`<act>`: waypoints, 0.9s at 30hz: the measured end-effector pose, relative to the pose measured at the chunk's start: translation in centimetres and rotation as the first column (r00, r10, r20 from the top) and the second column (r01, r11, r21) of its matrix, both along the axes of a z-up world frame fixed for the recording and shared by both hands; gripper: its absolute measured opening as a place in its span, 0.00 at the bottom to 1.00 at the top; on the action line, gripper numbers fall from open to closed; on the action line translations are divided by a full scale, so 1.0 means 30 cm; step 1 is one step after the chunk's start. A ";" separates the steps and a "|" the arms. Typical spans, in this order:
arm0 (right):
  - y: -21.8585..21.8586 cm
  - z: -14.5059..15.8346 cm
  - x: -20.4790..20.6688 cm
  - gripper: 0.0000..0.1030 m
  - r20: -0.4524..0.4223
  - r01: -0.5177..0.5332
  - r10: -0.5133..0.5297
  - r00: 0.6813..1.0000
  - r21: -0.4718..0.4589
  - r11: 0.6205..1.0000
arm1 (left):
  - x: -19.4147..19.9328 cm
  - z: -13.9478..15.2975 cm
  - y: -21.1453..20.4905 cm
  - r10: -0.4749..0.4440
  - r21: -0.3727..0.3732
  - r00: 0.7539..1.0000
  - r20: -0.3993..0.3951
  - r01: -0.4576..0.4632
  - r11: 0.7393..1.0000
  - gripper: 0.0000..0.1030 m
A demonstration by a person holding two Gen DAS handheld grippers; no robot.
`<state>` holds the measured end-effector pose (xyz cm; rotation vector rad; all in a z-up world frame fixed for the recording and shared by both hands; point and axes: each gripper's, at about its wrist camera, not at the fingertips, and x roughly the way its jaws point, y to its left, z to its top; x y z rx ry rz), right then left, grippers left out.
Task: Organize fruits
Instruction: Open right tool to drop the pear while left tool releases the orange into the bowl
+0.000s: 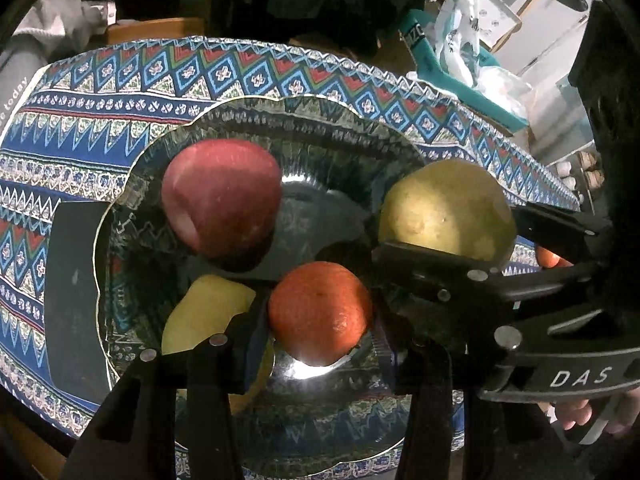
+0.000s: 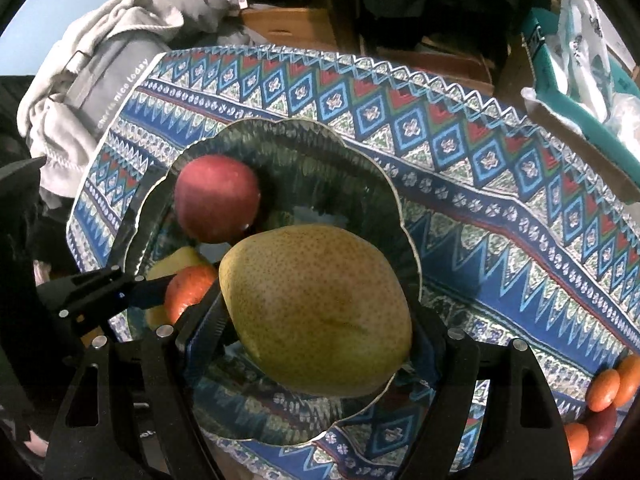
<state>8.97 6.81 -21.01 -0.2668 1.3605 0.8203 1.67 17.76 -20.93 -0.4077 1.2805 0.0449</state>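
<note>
A shiny scalloped bowl (image 1: 120, 216) stands on the patterned cloth. Inside it lie a red apple (image 1: 220, 200) and a yellow-green fruit (image 1: 200, 316). My left gripper (image 1: 320, 316) is shut on a small orange (image 1: 318, 312), held low over the bowl's middle. My right gripper (image 2: 316, 320) is shut on a big green-yellow pear (image 2: 316, 312), held over the bowl's right side; the same pear (image 1: 448, 212) and the right gripper's fingers (image 1: 432, 268) show in the left wrist view. In the right wrist view the red apple (image 2: 216, 200), the orange (image 2: 188, 288) and the bowl's rim (image 2: 400, 208) are visible.
Several more oranges and a dark red fruit (image 2: 604, 396) lie on the cloth (image 2: 480, 184) at the right. A dark flat object (image 1: 72, 280) lies left of the bowl. Grey clothing (image 2: 100, 72) is heaped past the far left edge; a teal bag (image 1: 440, 76) lies far right.
</note>
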 end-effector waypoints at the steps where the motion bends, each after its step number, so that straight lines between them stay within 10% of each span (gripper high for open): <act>1: 0.002 -0.005 -0.001 0.78 -0.004 -0.001 0.001 1.000 0.001 1.000 | 0.001 -0.004 -0.001 -0.003 -0.002 1.000 0.000 0.003 1.000 0.46; 27: -0.018 0.102 0.007 0.78 0.053 0.039 -0.041 0.998 0.052 0.998 | -0.015 0.085 -0.004 0.001 -0.007 0.999 0.048 0.000 1.000 0.55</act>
